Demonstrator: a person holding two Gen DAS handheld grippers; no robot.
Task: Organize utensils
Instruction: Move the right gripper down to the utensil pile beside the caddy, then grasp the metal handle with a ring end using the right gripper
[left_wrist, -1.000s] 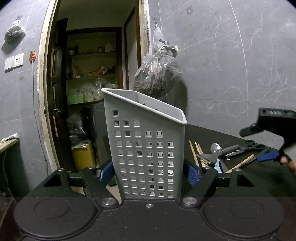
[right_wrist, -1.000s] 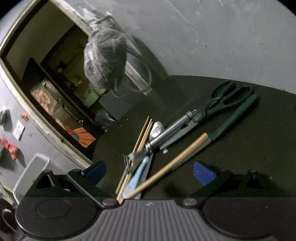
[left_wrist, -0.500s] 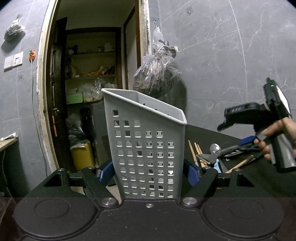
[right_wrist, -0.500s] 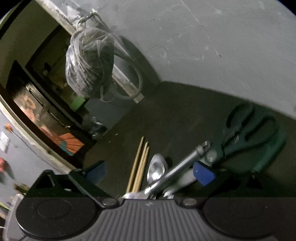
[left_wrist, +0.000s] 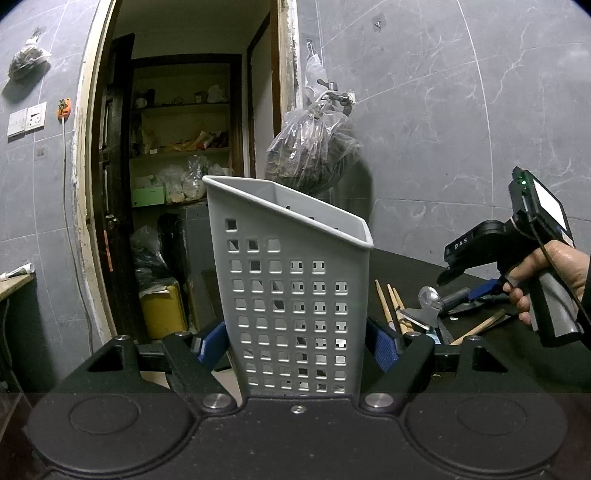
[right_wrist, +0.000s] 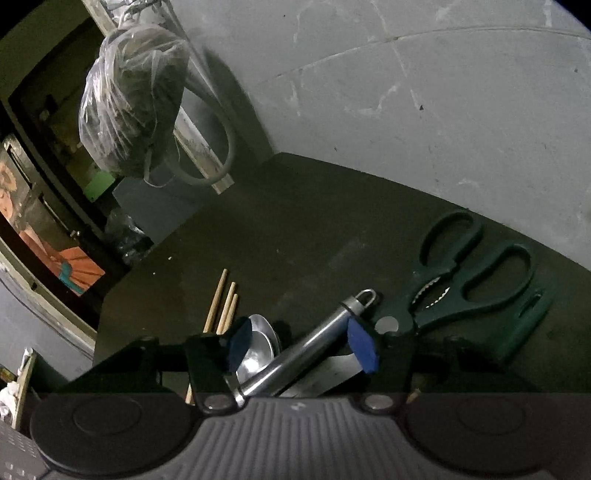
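My left gripper (left_wrist: 295, 341) is shut on a grey perforated utensil holder (left_wrist: 291, 291) and holds it upright at the table's left edge. A heap of utensils lies to its right: wooden chopsticks (left_wrist: 388, 306), a steel spoon (left_wrist: 428, 297) and a steel-handled tool (right_wrist: 310, 350). My right gripper (right_wrist: 301, 343) is open, low over the heap, its blue pads on either side of the steel handle; I cannot tell whether they touch it. It also shows in the left wrist view (left_wrist: 484, 288). Dark green kitchen scissors (right_wrist: 469, 273) lie just right of it.
A dark green-handled tool (right_wrist: 524, 325) lies beside the scissors. A plastic bag (left_wrist: 314, 155) hangs on the grey tiled wall behind the table. An open doorway (left_wrist: 166, 184) with cluttered shelves is to the left. The dark table (right_wrist: 314, 229) ends at the left near the doorway.
My right gripper has dropped and moved forward over the heap, and its jaws have narrowed around the steel handle. My left gripper and the holder have not moved.
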